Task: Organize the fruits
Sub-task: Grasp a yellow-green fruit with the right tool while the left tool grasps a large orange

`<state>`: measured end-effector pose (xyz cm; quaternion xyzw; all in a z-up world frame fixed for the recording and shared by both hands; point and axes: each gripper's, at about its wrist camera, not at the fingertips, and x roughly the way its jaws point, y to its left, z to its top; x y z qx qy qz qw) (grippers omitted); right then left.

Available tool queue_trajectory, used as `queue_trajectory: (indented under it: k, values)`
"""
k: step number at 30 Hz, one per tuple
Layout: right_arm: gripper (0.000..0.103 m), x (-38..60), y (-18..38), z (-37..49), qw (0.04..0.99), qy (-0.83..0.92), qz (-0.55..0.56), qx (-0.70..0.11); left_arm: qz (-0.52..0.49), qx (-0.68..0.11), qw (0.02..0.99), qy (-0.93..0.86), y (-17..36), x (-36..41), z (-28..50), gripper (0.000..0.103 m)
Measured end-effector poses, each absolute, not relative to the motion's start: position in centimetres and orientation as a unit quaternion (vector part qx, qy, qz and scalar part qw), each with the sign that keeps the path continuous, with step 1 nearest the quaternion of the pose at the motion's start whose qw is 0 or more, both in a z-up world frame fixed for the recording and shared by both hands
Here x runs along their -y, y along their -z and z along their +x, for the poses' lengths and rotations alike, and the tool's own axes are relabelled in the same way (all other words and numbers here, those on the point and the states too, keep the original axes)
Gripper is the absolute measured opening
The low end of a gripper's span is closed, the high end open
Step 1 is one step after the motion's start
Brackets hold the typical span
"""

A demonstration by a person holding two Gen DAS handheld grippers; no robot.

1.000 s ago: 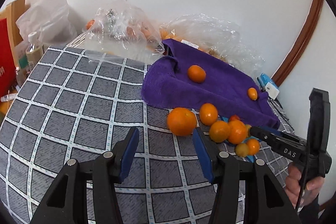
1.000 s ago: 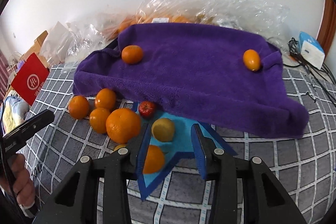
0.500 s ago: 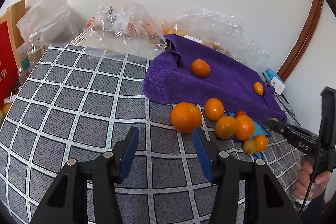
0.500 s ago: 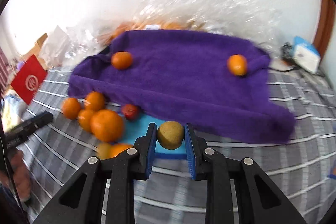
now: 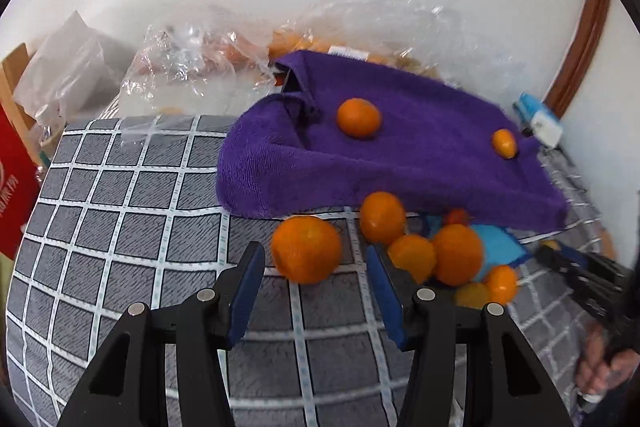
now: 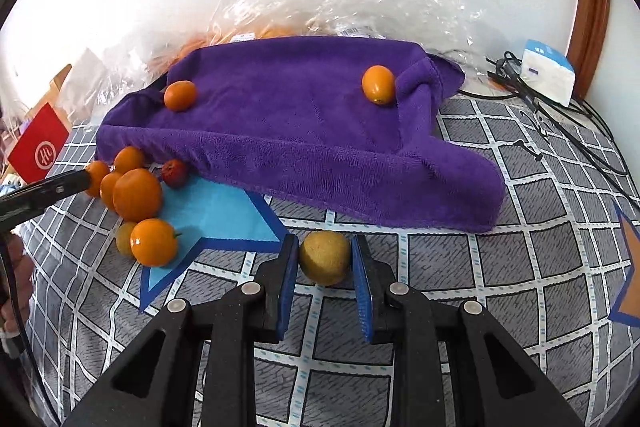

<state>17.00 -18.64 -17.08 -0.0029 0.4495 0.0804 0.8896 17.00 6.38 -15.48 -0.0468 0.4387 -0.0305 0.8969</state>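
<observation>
My right gripper (image 6: 325,259) is shut on a yellow-brown round fruit (image 6: 325,257) and holds it above the checked cloth, right of the blue star mat (image 6: 216,215). My left gripper (image 5: 314,267) is open, its fingers on either side of a large orange (image 5: 307,249) without gripping it. Several oranges (image 5: 456,253) and a small red fruit (image 6: 174,171) cluster by the star mat. The purple towel (image 6: 304,131) carries one orange at its left (image 6: 180,95) and one at its right (image 6: 378,84).
Clear plastic bags of fruit (image 6: 320,7) lie behind the towel against the wall. A white-and-blue box (image 6: 548,71) with black cables sits at the right. A red box (image 6: 38,143) stands at the left. An orange star mat (image 6: 632,267) shows at the right edge.
My right gripper has carried the yellow-brown fruit off the blue star mat toward the right. My left gripper has moved forward, so the large orange now sits between its open fingers.
</observation>
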Motion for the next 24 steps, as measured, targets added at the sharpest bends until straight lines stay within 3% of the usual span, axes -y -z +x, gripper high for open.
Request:
queue_trajectory:
  k: [10,13,24]
  values:
    - [0.027,18.1,17.6,17.0,0.888,-0.070,-0.022,-0.454,-0.082,-0.435,0.896,0.020,17.2,-7.8,17.2,0.050]
    - [0.027,18.1,17.5,17.0,0.889,-0.071,-0.022,-0.451,-0.088,-0.432,0.897,0.025,17.1,-8.0,17.0,0.038]
    - [0.027,18.8,16.4,16.2,0.903,-0.095,0.004,-0.418,-0.120,-0.389,0.913,0.038,15.9,-8.3,16.1,0.037]
